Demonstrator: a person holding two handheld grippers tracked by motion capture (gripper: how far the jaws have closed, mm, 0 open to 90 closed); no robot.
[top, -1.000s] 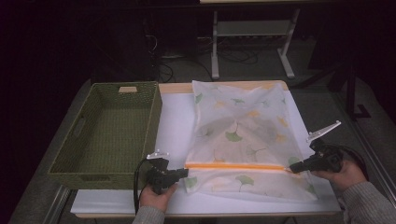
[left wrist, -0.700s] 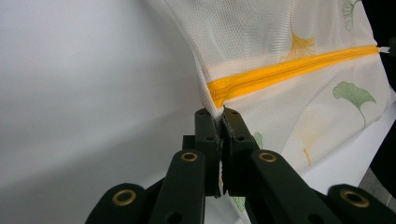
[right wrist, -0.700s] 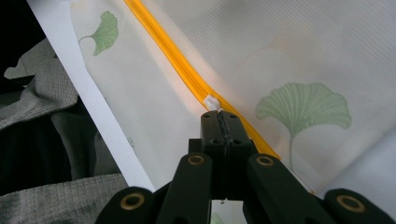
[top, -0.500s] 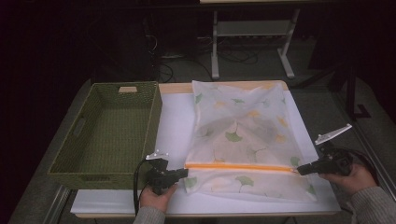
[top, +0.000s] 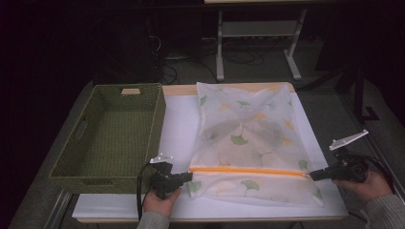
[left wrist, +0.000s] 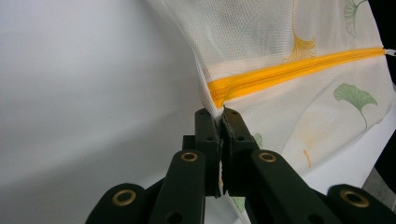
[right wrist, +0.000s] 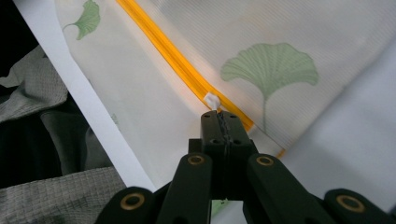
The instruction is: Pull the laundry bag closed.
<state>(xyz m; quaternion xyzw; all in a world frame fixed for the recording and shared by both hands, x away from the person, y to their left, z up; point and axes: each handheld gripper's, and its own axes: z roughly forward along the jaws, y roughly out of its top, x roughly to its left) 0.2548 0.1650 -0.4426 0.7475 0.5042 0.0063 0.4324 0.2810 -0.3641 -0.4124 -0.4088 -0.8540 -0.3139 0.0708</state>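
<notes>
A white mesh bag (top: pixel 248 133) printed with ginkgo leaves lies flat on the white table cover. An orange zipper (top: pixel 248 170) runs across it near the front. My left gripper (top: pixel 190 176) is shut on the bag's fabric at the zipper's left end; in the left gripper view its jaws (left wrist: pixel 220 112) pinch the mesh just below the orange zipper (left wrist: pixel 289 70). My right gripper (top: pixel 313 175) is at the zipper's right end. In the right gripper view it (right wrist: pixel 219 113) is shut on the small white zipper pull (right wrist: pixel 212 99), which sticks out at the jaw tips.
A green woven basket (top: pixel 160 119) stands empty left of the bag, close to the left gripper. White table cover (top: pixel 176 138) shows between basket and bag. The table's front edge lies just under both hands. A metal stand (top: pixel 258 28) is on the floor behind.
My right gripper has slid a little to the right along the zipper line, toward the bag's right edge. The left gripper and the bag's left end have stayed put.
</notes>
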